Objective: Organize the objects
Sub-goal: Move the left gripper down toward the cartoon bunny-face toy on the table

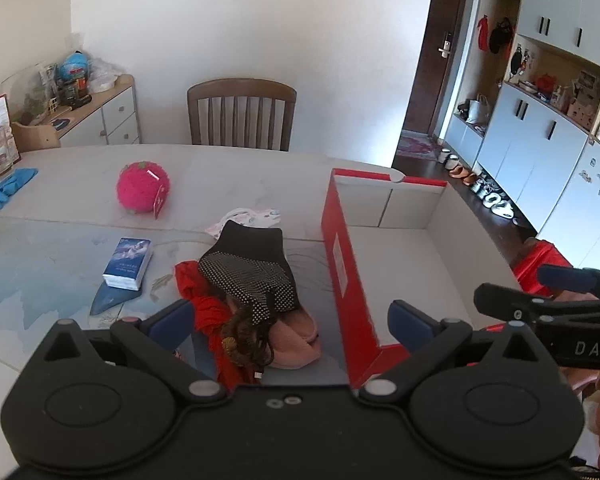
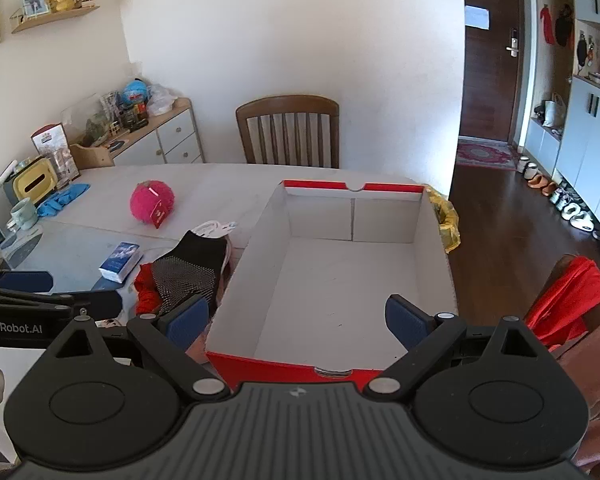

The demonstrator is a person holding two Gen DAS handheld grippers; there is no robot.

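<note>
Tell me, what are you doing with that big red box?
Someone is tidying the table with a gripper in each hand. Both are open and hold nothing. The left gripper hovers over a pile of clothes beside the red box, and the right gripper hovers over the box. The box looks empty so far.

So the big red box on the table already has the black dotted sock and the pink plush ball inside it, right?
Not quite. The right wrist view shows the red box with nothing inside. The black dotted sock lies on the table beside its left wall, and the pink plush ball sits farther back on the table.
</note>
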